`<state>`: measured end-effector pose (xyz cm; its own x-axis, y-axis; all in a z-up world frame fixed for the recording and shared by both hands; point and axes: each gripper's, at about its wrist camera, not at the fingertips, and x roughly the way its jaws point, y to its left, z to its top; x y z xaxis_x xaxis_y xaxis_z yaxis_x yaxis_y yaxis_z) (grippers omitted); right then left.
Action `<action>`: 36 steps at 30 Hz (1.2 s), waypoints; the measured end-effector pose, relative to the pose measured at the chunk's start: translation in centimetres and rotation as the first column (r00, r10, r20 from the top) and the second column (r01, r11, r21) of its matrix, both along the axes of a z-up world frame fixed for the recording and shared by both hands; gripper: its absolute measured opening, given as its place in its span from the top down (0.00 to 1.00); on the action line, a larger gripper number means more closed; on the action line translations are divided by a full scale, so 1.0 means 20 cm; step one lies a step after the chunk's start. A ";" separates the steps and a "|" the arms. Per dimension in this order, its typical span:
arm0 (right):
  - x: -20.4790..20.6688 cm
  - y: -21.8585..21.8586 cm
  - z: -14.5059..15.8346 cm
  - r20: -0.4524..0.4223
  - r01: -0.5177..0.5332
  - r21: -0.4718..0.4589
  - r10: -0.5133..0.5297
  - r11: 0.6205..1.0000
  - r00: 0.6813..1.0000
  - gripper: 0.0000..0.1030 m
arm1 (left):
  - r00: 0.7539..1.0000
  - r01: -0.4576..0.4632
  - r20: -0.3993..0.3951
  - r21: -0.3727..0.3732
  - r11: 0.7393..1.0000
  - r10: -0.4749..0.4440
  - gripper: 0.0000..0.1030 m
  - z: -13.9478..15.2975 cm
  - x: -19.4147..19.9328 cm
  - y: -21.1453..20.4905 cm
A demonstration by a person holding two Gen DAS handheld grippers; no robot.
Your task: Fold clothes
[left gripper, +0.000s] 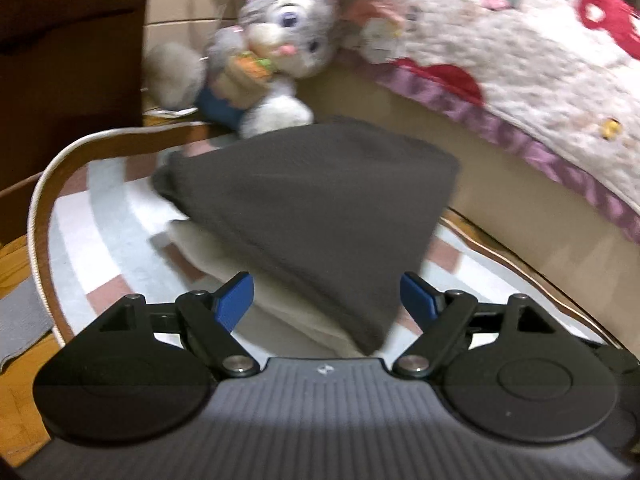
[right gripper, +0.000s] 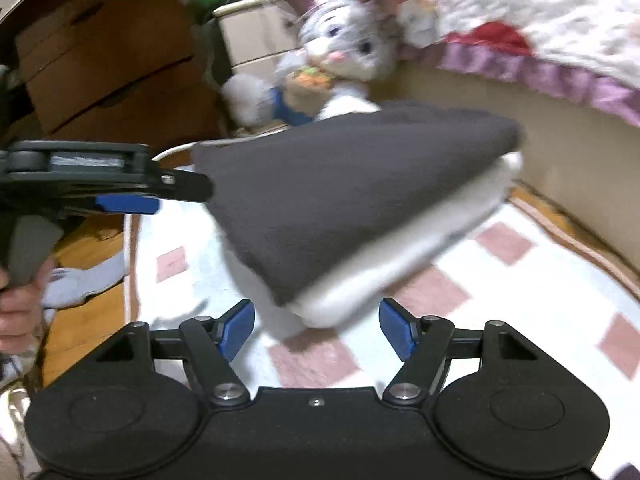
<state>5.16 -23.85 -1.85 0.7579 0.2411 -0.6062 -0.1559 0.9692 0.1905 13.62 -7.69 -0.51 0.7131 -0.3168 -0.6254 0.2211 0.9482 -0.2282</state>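
A dark grey garment (left gripper: 312,208) lies folded on top of a cream-white one (left gripper: 280,304), on a rug with pink and grey checks (left gripper: 100,240). My left gripper (left gripper: 326,300) is open, and the near corner of the stack reaches in between its blue fingers without being pinched. My right gripper (right gripper: 318,326) is open too, its fingers just short of the corner of the grey garment (right gripper: 320,208) and the white layer (right gripper: 360,292) under it. In the right wrist view the left gripper (right gripper: 188,190), held by a hand (right gripper: 16,304), touches the stack's left corner. Both views are blurred.
A grey plush rabbit (left gripper: 276,40) sits behind the stack against a bed base (left gripper: 520,208) covered with a flowered quilt (left gripper: 520,60). Brown wooden drawers (right gripper: 108,52) stand at the left. A pale cloth (right gripper: 80,280) lies on the wood floor beside the rug edge.
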 end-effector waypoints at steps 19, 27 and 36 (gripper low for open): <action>-0.54 -0.30 0.13 0.072 0.229 -0.030 -0.226 0.973 0.971 0.27 | 0.994 0.112 -0.026 0.169 0.979 -0.109 0.05 0.05 -0.56 -0.41; -0.64 -0.21 0.08 0.057 0.219 -0.019 -0.218 0.976 0.974 0.28 | 0.990 0.138 -0.013 0.216 0.967 -0.139 0.05 0.07 -0.72 -0.46; -0.68 -0.17 0.05 0.058 0.227 -0.072 -0.224 0.971 0.973 0.27 | 0.988 0.151 -0.020 0.246 0.957 -0.151 0.05 0.05 -0.75 -0.47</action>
<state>-8.45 -27.16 -0.89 0.8164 0.0141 -0.5773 0.0611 0.9920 0.1108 -1.33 -17.04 0.40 0.6680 -0.2569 -0.6984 0.3661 0.9305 0.0079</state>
